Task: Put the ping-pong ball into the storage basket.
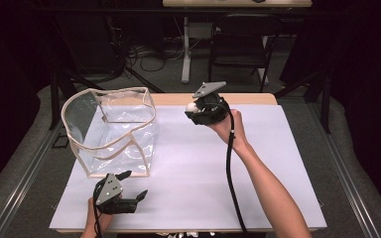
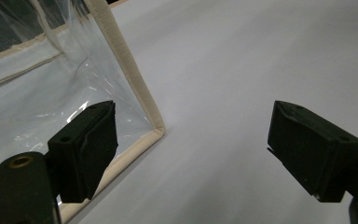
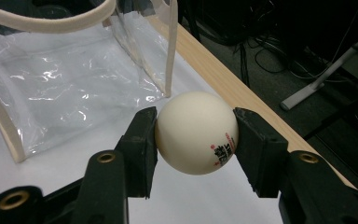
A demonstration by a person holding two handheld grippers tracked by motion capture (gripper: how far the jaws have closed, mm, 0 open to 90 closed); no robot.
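A white ball [image 3: 196, 133] with red and black print sits clamped between the pads of my right gripper [image 3: 196, 140]. In the high view that right gripper [image 1: 194, 110] is raised over the far middle of the table, the ball [image 1: 192, 106] at its tip, pointing toward the clear bag. The clear plastic bag [image 1: 111, 129] with cream trim stands open-topped at the far left of the white sheet. My left gripper [image 1: 135, 186] rests near the front left, jaws wide apart with nothing between them. In the left gripper view the bag's lower corner [image 2: 156, 130] lies just beyond the left pad.
A white sheet [image 1: 193, 168] covers most of the wooden table [image 1: 248, 98]. Beyond the far edge stand a black folding chair [image 1: 240, 42] and a table leg with cables on the floor. A black cable trails from the right gripper along the forearm.
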